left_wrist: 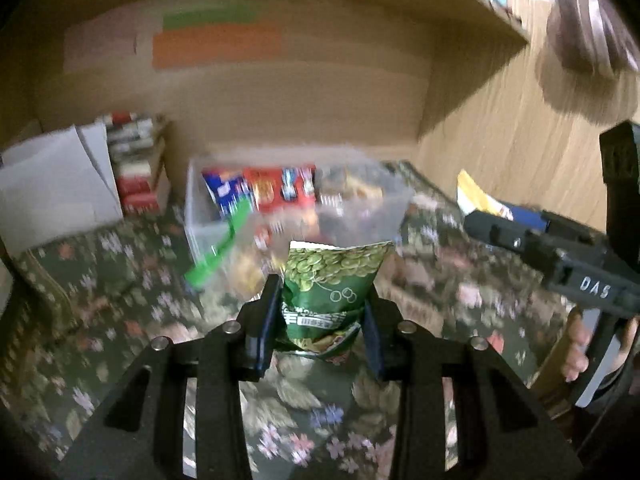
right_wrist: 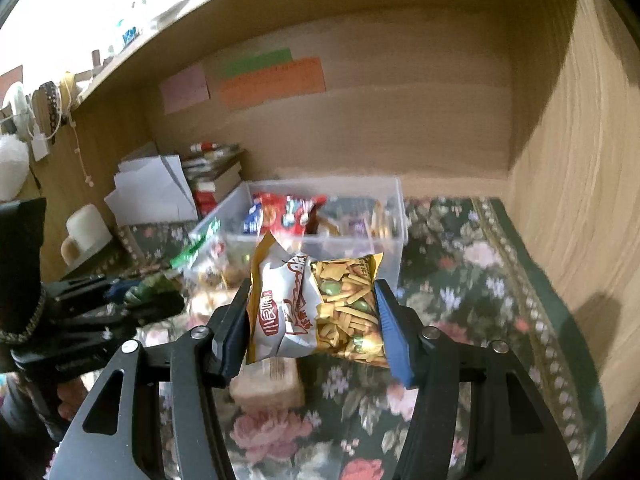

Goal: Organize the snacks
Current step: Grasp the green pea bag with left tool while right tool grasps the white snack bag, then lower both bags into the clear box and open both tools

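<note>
Snacks are mid-carry in both hands, bin ahead on the floral cloth. Left wrist view: left gripper (left_wrist: 324, 312) is clenched on a green pea bag (left_wrist: 334, 284), pads pinching its lower half, top edge flopping free above the fingers. Grip looks narrow on a soft pouch, so I'd expect it could pivot or slide out if swung fast toward the clear bin (left_wrist: 294, 208). Bin already looks packed with red and blue packs; dropping from height risks the bag landing on the rim or bouncing onto the cloth (left_wrist: 100, 280). Right gripper shows at the frame's right edge close to this one, so the two could clash if both go for the bin at once. Heavy blur here: bin contents, the green strip beside the bin and the stack at the left can't be read. Bag's bottom is cut off behind the fingers. Right wrist view: right gripper (right_wrist: 314, 320) is grasping a yellow mix bag (right_wrist: 320, 312) across its width, sides squeezed between the blue pads, bag held above the cloth just short of the bin (right_wrist: 360, 232). Wide puffy pack, so over-squeeze could burst it or crush the contents; a loose hold could let it tip forward. A pale block (right_wrist: 268, 384) lies under it, partly hidden, can't identify. Mug (right_wrist: 86, 232) and papers sit left, clear of the path. Left gripper at the left edge is dark and blurred.
</note>
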`<act>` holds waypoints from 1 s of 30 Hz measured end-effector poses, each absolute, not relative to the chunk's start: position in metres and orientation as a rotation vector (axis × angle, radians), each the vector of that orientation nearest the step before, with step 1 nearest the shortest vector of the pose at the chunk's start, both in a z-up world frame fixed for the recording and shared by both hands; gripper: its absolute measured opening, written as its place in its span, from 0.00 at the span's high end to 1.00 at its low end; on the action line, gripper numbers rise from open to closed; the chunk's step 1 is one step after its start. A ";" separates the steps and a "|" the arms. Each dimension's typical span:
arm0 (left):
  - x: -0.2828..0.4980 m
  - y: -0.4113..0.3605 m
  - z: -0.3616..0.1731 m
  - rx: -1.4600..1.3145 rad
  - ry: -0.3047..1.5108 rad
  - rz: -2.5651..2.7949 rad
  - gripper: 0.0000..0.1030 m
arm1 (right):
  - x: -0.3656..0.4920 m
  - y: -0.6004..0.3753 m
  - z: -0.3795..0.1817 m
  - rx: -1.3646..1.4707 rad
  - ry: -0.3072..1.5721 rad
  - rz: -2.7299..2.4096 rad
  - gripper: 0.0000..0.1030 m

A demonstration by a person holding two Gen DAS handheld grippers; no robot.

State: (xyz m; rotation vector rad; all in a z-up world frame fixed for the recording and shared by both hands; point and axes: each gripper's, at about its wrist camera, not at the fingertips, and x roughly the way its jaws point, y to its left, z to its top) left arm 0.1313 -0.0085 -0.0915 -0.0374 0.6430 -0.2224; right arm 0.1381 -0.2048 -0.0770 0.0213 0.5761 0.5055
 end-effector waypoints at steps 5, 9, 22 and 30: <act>0.146 0.004 -0.063 -0.044 0.576 -0.198 0.64 | 0.151 -0.199 -0.058 0.004 0.525 0.502 0.48; 0.157 0.009 -0.048 -0.037 0.541 -0.175 0.64 | 0.164 -0.195 -0.046 -0.007 0.495 0.500 0.48; 0.213 0.033 -0.041 -0.072 0.535 -0.120 0.64 | 0.230 -0.171 -0.040 -0.027 0.509 0.480 0.48; 0.264 0.044 -0.073 -0.088 0.631 -0.092 0.64 | 0.274 -0.160 -0.067 -0.042 0.606 0.443 0.48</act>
